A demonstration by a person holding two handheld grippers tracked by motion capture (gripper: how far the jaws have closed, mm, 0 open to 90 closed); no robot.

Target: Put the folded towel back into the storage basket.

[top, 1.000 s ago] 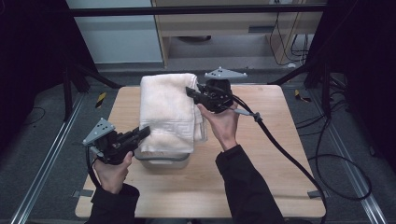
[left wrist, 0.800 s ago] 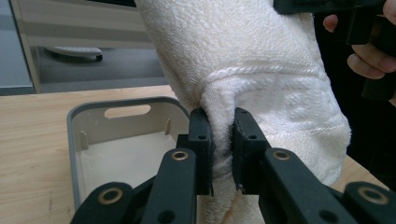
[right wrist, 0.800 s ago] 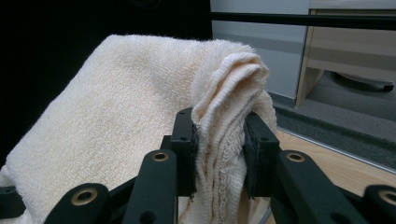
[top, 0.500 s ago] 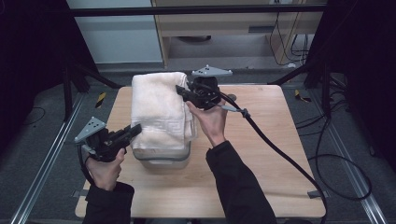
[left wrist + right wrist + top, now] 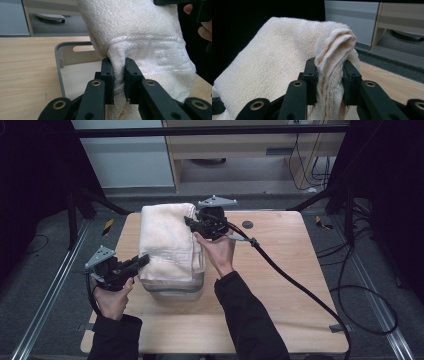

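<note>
Folded cream terry towel [image 5: 167, 240] held clear of the desk [image 5: 280, 320], suspended between two tongs and positioned directly above a grey plastic bin [image 5: 175, 290]. Left tongs [image 5: 119, 75] clenched on the near lower edge of the towel, a thick pinch of cloth bunched between both jaws just beyond the woven border band. Right tongs [image 5: 329, 75] clenched on the far end, several stacked layers and their frayed hems pressed together between the jaws. Two-point grip at opposite ends judged to serve one purpose: keeping the folded stack flat and together, without unfolding or sagging in the middle. Placement over the bin judged consistent either with lowering in or with lifting out; direction not determinable from these views. Towel material: looped cotton pile, soft, thick, compressible, with a raised geometric key pattern along the border. Bin: rigid, smooth, rounded corners, slotted handle cut into the wall left of the left tongs, pale interior floor visible below the jaws. Desk: light wood-grain laminate, matte, flat. Risk judged: outer layers slipping free where the pinch catches less than the full stack.
</note>
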